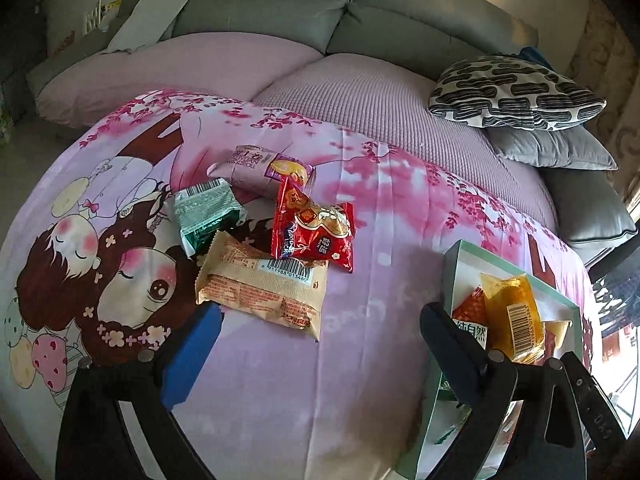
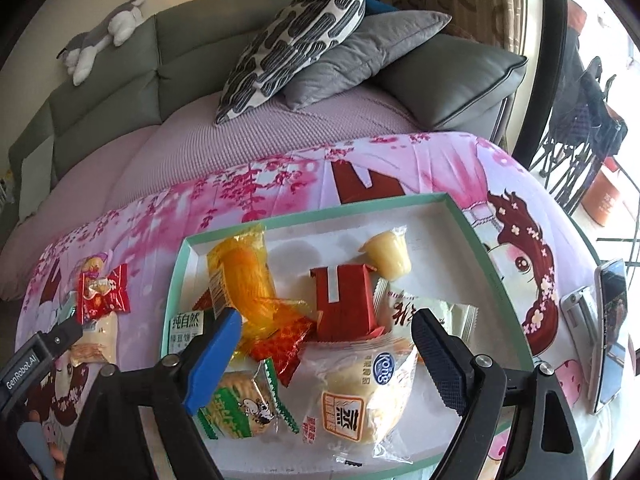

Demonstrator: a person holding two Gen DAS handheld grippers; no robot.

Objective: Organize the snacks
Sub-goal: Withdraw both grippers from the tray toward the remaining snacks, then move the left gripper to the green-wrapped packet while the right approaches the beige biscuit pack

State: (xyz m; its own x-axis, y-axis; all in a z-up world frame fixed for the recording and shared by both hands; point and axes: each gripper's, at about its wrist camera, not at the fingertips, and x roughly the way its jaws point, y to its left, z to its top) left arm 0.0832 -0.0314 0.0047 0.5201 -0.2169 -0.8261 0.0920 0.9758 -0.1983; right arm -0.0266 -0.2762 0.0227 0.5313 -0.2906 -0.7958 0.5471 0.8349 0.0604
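Loose snacks lie on the pink cartoon cloth: a tan biscuit packet (image 1: 262,290), a red candy packet (image 1: 314,226), a green-silver packet (image 1: 208,210) and a pink roll packet (image 1: 262,168). My left gripper (image 1: 320,340) is open and empty, just short of the tan packet. A mint-rimmed white tray (image 2: 476,236) holds a yellow packet (image 2: 244,276), a red box (image 2: 344,304), a jelly cup (image 2: 390,256), a bun packet (image 2: 360,396) and a green cracker packet (image 2: 240,404). My right gripper (image 2: 326,340) is open and empty above the tray's near half. The tray (image 1: 452,272) shows at right in the left wrist view.
A grey sofa (image 1: 280,12) with pink cushion covers lies behind the cloth. A patterned pillow (image 2: 296,36) and grey pillows sit at the back. Two phones (image 2: 608,328) lie right of the tray. A plush toy (image 2: 100,36) rests on the sofa back.
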